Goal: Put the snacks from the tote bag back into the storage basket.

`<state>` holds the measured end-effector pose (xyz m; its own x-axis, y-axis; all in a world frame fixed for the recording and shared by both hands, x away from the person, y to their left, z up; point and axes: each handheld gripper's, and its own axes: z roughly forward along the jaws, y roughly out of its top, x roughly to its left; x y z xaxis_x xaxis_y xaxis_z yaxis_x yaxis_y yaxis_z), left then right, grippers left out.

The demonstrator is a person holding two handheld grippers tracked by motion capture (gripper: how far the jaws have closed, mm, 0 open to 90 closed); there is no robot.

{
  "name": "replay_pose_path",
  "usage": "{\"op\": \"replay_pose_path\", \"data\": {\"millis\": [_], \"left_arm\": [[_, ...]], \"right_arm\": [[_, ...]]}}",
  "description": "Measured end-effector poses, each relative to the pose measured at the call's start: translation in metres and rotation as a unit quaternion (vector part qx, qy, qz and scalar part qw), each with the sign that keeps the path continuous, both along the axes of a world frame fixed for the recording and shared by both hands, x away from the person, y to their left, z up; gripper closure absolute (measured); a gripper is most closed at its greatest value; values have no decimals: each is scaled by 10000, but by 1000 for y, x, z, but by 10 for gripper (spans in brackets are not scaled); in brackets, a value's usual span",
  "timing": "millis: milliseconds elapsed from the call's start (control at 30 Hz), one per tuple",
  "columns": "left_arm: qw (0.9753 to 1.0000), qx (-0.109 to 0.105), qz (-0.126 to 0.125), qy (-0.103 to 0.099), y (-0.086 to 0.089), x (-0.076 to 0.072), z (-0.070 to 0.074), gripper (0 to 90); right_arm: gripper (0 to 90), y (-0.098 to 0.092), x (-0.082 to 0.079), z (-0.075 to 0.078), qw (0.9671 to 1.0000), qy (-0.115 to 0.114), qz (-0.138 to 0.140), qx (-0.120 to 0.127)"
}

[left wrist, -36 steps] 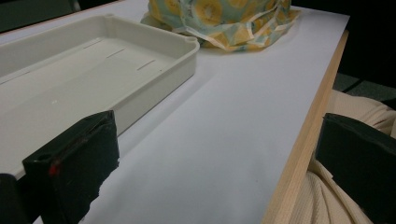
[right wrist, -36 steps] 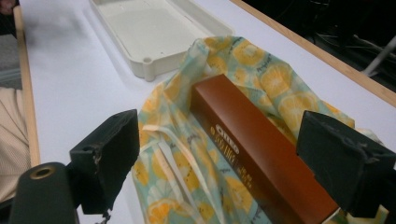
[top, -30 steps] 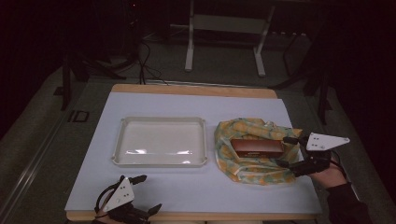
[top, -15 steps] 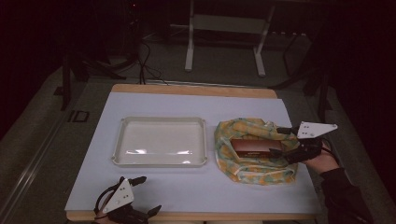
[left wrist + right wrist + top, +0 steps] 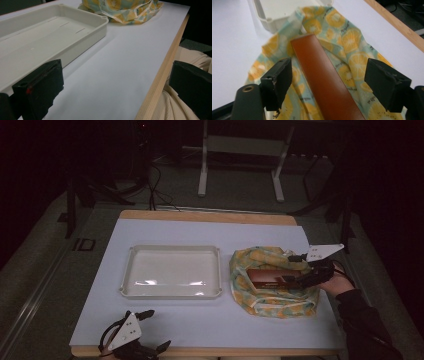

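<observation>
So my right gripper (image 5: 328,82) is hanging over the flat reddish-brown rectangular box (image 5: 324,82), fingers (image 5: 277,80) spread wide on either side, nothing gripped yet. The box sits in the open yellow orange-print fabric bag (image 5: 272,287) at the right of the white table (image 5: 210,320), just beside the empty shallow white plastic tray (image 5: 172,270). My take: drop straight down, keep the fingers square to the long edges, and pinch box only, not cloth. Left gripper (image 5: 145,332) idles open at the near table edge.
</observation>
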<state>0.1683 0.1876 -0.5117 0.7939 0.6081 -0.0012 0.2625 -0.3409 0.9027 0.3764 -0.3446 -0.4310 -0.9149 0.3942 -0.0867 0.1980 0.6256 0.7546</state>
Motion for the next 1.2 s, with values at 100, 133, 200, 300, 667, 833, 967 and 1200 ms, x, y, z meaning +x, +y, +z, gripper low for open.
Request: {"op": "replay_pose_path", "data": {"millis": [100, 133, 200, 300, 667, 833, 967, 1200], "left_arm": [[10000, 7, 14, 5, 0, 0, 0, 0], [10000, 8, 16, 5, 0, 0, 0, 0], [10000, 8, 14, 6, 0, 0, 0, 0], [10000, 13, 19, 7, 0, -1, 0, 0], [10000, 45, 24, 28, 1, 0, -1, 0], [10000, 42, 21, 33, 1, 0, -1, 0], [10000, 46, 13, 36, 1, 0, -1, 0], [10000, 39, 3, 46, 1, 0, -2, 0]], "right_arm": [[229, 0, 5, -4, 9999, 87, 52, -99], [229, -1, 7, -6, 9998, 130, 61, -142], [236, -1, 10, -9, 9996, 165, 85, -220], [270, -1, 13, -15, 9988, 158, 158, -435], [276, -4, 24, -32, 9946, 270, 144, -989], [273, 0, 27, -36, 9910, 329, 226, -1278], [273, 2, 29, -38, 9898, 390, 282, -1339], [275, 7, 33, -42, 9839, 549, 365, -1661]]}}
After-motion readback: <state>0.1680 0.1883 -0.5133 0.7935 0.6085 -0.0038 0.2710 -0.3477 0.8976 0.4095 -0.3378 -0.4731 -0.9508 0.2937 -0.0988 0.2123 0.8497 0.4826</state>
